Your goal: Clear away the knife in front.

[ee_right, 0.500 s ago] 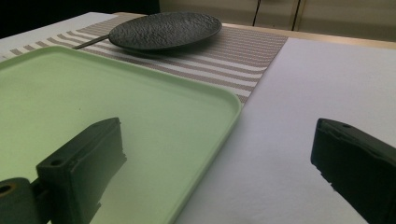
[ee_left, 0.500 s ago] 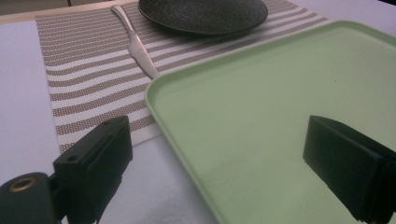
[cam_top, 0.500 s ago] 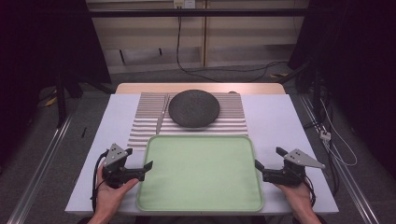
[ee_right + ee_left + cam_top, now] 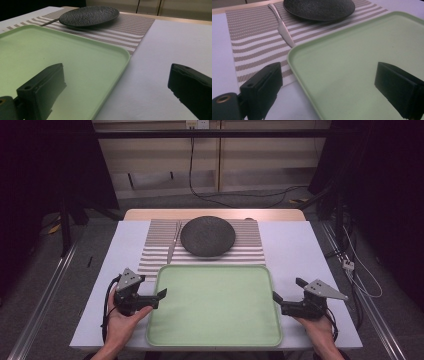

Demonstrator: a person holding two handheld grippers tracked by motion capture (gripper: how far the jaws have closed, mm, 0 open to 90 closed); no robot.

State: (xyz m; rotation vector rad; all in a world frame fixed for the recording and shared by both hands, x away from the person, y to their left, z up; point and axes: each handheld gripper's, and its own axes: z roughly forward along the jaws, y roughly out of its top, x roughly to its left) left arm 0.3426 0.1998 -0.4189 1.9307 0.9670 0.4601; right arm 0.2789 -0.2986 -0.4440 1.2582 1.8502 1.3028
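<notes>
A pale green tray (image 4: 212,267) lies at the front middle of the white table. My left gripper (image 4: 159,296) is at the tray's left edge, held in a hand. In the left gripper view my left gripper (image 4: 328,67) is open, with the tray's rim (image 4: 292,53) between the wide jaws and untouched. My right gripper (image 4: 288,290) is at the tray's right edge. In the right gripper view my right gripper (image 4: 117,66) is open too, one jaw over the tray (image 4: 124,53) and the other over bare table.
Behind the tray a striped placemat (image 4: 250,247) carries a dark round plate (image 4: 207,236) and, to the plate's left, a fork (image 4: 173,242). The same plate (image 4: 319,8) and fork (image 4: 283,27) lie beyond my left jaws. White tabletop (image 4: 310,250) flanks the tray.
</notes>
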